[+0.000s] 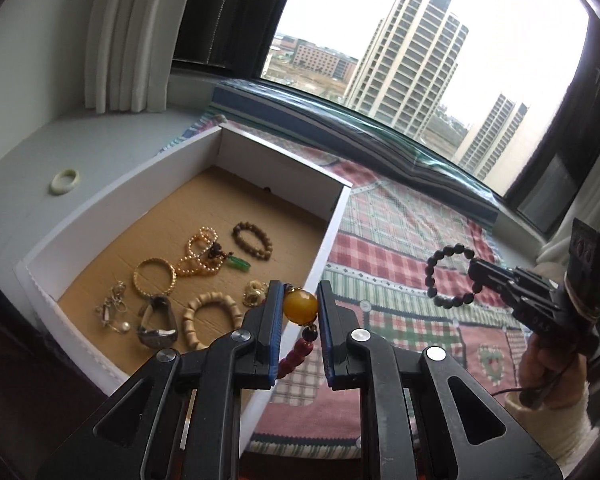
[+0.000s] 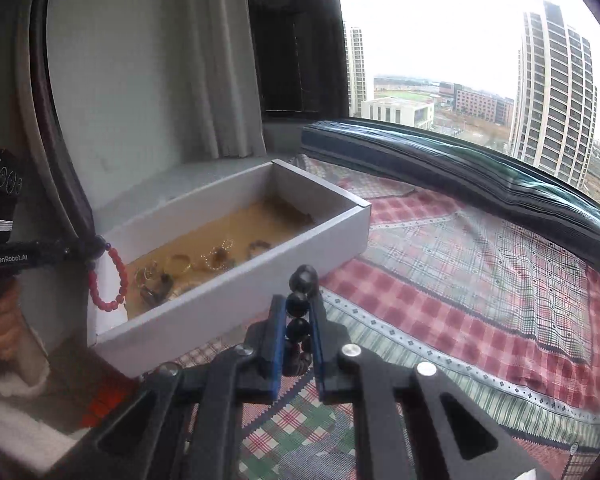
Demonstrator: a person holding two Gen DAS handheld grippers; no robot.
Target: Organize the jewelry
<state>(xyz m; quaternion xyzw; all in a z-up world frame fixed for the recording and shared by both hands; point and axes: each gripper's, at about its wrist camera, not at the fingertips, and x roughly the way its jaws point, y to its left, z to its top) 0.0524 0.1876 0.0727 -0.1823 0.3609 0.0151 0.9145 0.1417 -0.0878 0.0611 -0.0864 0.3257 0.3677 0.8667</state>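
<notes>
We hold a bracelet in each hand: the left tongs (image 1: 298, 308) are closed on the amber bead of a red bead bracelet (image 1: 300, 350), the right tongs (image 2: 298, 320) nearly shut on a black bead bracelet (image 2: 300, 304). Both hang clear, near the white box (image 1: 332, 236) to our left, where other bracelets lie. We should carry each over the wall and lower it onto bare cardboard before letting go. A plaid quilt (image 2: 480, 272) covers the surface under a wide window (image 1: 420, 40); a pale ring (image 1: 64, 181) sits left of the box.
</notes>
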